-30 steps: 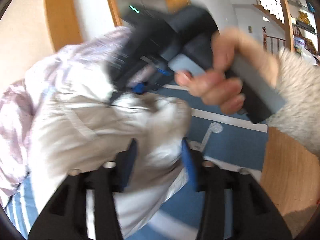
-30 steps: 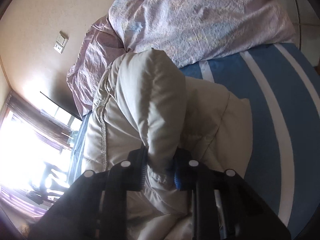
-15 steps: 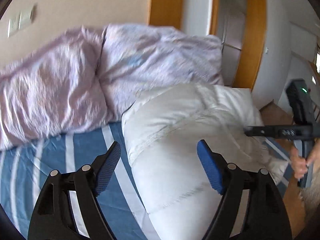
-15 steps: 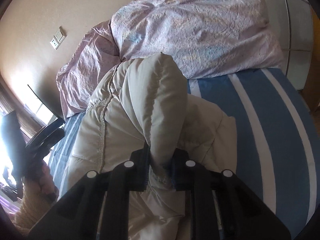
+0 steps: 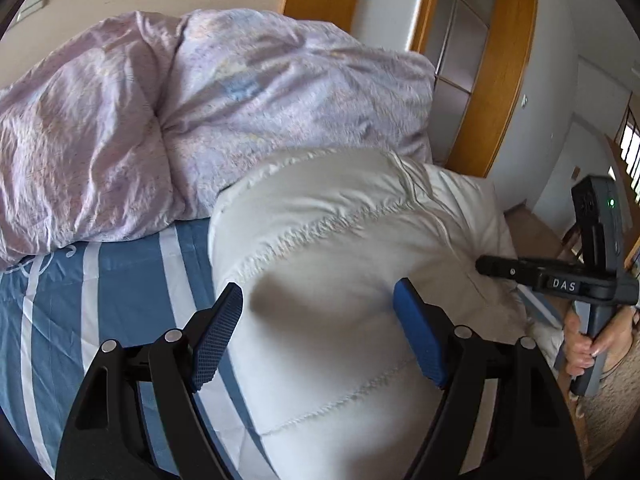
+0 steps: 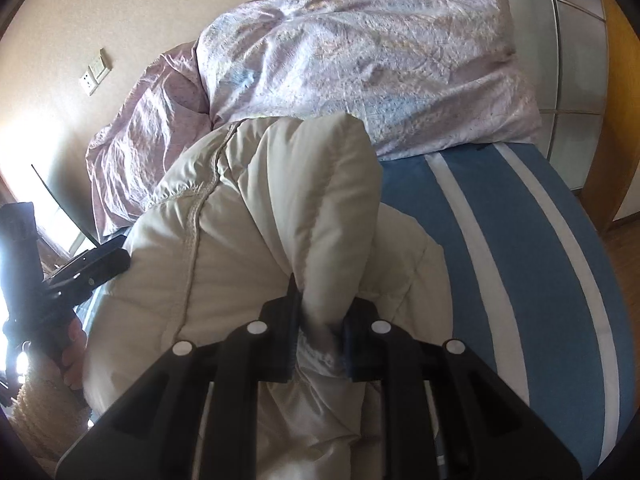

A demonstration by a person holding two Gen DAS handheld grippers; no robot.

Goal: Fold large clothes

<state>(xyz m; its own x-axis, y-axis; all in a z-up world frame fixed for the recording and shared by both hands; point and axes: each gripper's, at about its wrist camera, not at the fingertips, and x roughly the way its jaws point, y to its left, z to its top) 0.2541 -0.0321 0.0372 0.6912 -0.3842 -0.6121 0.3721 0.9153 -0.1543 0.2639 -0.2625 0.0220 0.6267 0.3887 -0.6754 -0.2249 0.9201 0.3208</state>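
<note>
Held wide apart, the left gripper (image 5: pixel 318 334) fills the bottom of the left wrist view, its blue pads (image 5: pixel 420 340) spread on either side of a bulge of the white padded jacket (image 5: pixel 340 280). Nothing is between the pads in a grip; the cloth lies beyond and below them, and whether the right-hand pad brushes it cannot be told.

Across the scene, the right gripper (image 6: pixel 320 344) sits at the lower centre of the right wrist view with its jaws nearly together, pinched on a thick puffy fold of the jacket that rises up the middle of that frame. In the left wrist view the same tool shows at the right edge, its black arm reaching into the jacket, with the person's right hand (image 5: pixel 588 344) wrapped round its grey handle and a fuzzy sleeve (image 5: pixel 612 412) below it.

The jacket lies bunched on the blue and white striped sheet (image 5: pixel 120 280), filling the centre and lower right of the left wrist view. Its far edge touches the crumpled lilac duvet (image 5: pixel 200 112), which spans the upper left and middle of that frame.

Behind the duvet stands a beige wall with a socket plate (image 6: pixel 94 76) at the upper left of the right wrist view, and a wooden door frame (image 5: pixel 500 80) at the upper right of the left wrist view.
</note>
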